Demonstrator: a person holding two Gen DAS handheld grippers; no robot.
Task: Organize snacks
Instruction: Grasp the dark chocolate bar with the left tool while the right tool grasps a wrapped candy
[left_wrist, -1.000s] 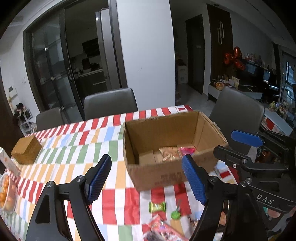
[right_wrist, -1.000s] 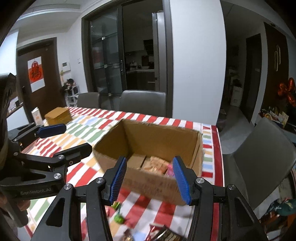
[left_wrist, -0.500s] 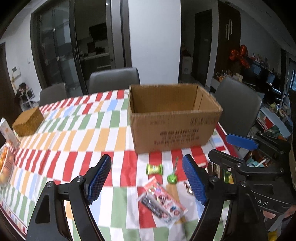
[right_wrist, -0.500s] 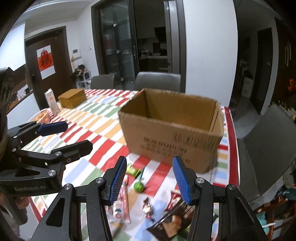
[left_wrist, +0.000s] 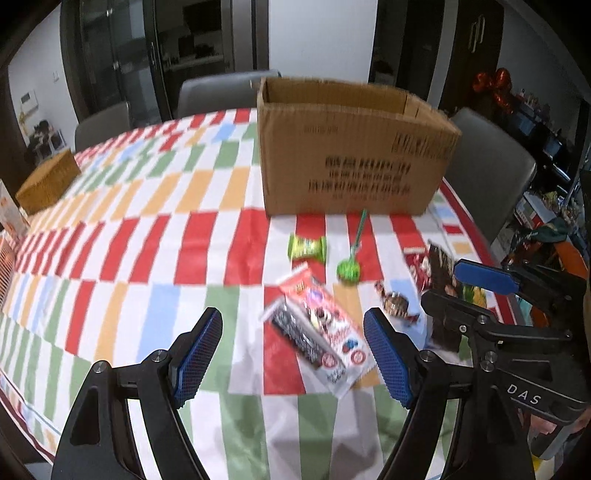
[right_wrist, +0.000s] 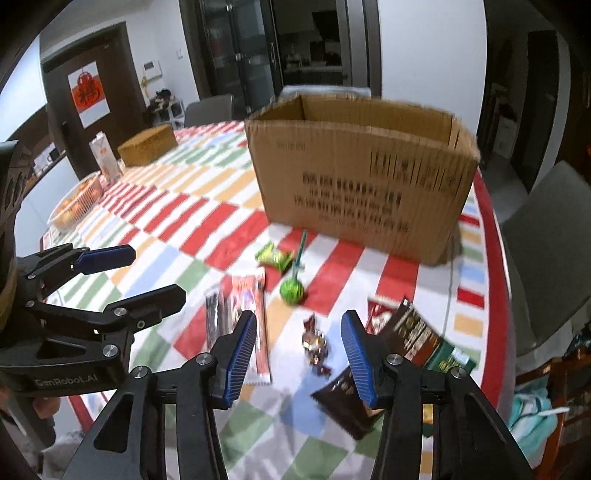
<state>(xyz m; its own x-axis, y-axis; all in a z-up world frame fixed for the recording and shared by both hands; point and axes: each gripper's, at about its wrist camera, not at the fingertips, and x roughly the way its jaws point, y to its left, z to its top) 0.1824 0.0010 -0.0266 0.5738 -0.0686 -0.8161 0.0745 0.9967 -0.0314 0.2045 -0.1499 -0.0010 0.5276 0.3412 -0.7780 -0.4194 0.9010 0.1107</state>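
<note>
An open cardboard box (left_wrist: 351, 158) (right_wrist: 362, 184) stands on the striped tablecloth. In front of it lie loose snacks: a green wrapped candy (left_wrist: 307, 248) (right_wrist: 275, 257), a green lollipop (left_wrist: 349, 271) (right_wrist: 292, 290), a red and white flat packet (left_wrist: 319, 328) (right_wrist: 240, 314), a small wrapped chocolate (left_wrist: 395, 302) (right_wrist: 316, 347) and dark snack bags (right_wrist: 406, 350) (left_wrist: 439, 273). My left gripper (left_wrist: 293, 363) is open and empty, hovering above the flat packet. My right gripper (right_wrist: 299, 356) is open and empty, above the wrapped chocolate.
A brown woven box (left_wrist: 48, 181) (right_wrist: 147, 146), a carton (right_wrist: 105, 157) and a bowl of orange fruit (right_wrist: 75, 203) sit at the table's far left. Grey chairs (left_wrist: 491, 173) stand around the table. The table edge runs close on the right.
Both grippers have pulled back from over the box and dropped lower, toward the loose snacks in front of it. Both stay open and empty.
</note>
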